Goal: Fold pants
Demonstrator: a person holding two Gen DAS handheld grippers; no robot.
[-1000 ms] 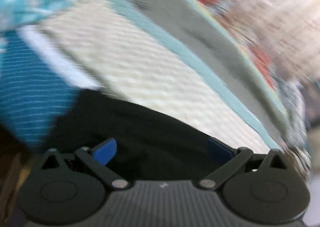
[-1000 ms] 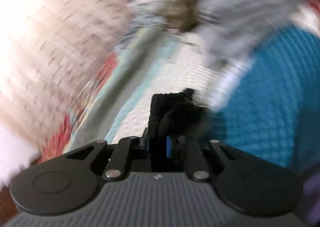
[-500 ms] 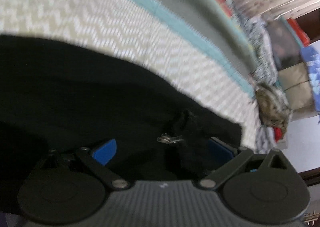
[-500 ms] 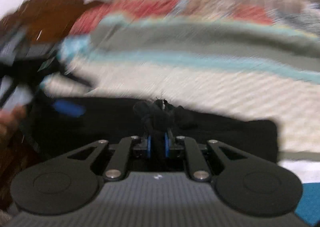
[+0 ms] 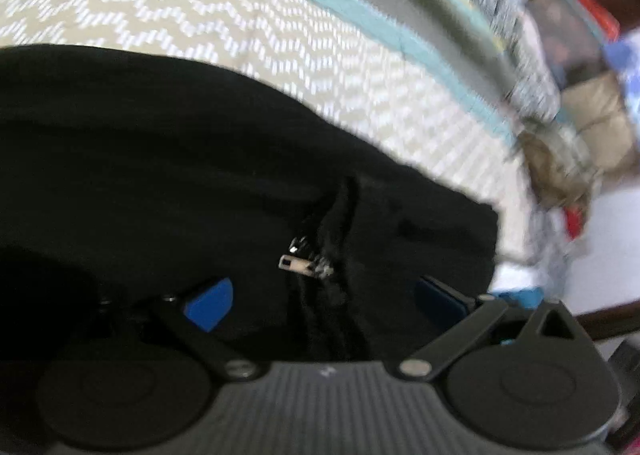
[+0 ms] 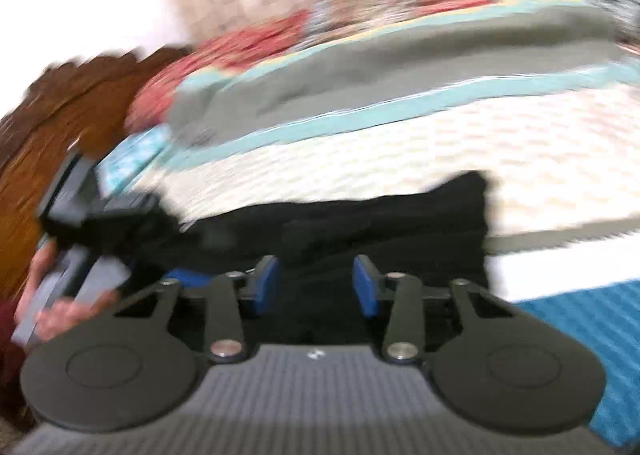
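The black pants lie flat on the bed's cream zigzag cover. In the left wrist view a metal zipper pull shows at the fly, between my fingers. My left gripper is open, its blue pads wide apart just above the fabric. In the right wrist view the pants stretch left to right across the bed. My right gripper is open and empty over them. The other gripper and the hand holding it show at the left.
The bed cover has teal and grey bands at its far side. A blue knit cloth lies at the right. A wooden headboard stands at the left. Piled clothes and cushions sit beyond the bed's far end.
My right gripper was shut on a bunch of the black fabric and has let it go; its jaws now stand open. The pants lie flat. The left gripper stays open.
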